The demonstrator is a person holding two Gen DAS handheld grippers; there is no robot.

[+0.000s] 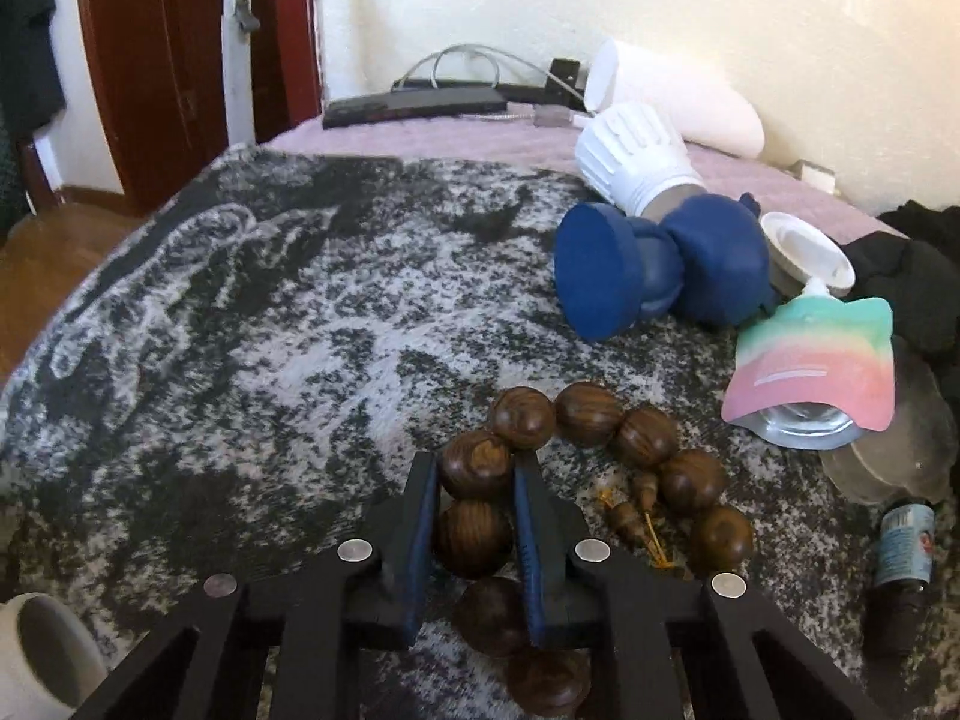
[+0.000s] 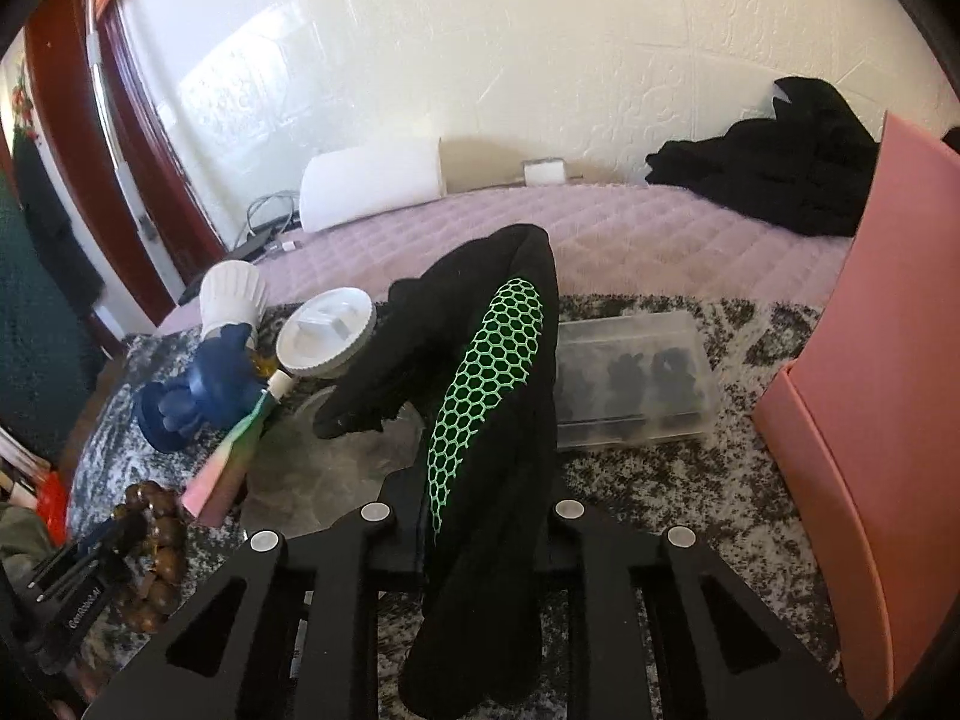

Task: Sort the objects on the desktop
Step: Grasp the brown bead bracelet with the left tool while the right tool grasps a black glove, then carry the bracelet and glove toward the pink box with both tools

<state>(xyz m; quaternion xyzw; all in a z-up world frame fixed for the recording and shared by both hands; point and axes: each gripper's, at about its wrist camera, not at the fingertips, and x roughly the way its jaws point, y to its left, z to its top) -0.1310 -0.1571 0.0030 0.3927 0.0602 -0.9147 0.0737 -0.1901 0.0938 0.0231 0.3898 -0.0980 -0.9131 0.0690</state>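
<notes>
In the left wrist view my left gripper (image 1: 475, 468) is shut on a bracelet of large brown wooden beads (image 1: 636, 435) that lies on the grey mottled blanket (image 1: 240, 330); two beads sit between the fingers. In the right wrist view my right gripper (image 2: 480, 480) is shut on a black glove with a green honeycomb pattern (image 2: 480, 372), held up off the blanket; the glove hides the fingertips. The bead bracelet also shows at the lower left of the right wrist view (image 2: 153, 516), with the left gripper on it.
A blue figurine with a white chef hat (image 1: 648, 240), a rainbow pouch (image 1: 816, 360), a white-lidded jar (image 1: 804, 246) and a small dark bottle (image 1: 903, 552) lie to the right. A clear plastic box (image 2: 630, 378) and an open pink box (image 2: 870, 390) lie ahead of the right gripper. A white cup (image 1: 42, 654) is at lower left.
</notes>
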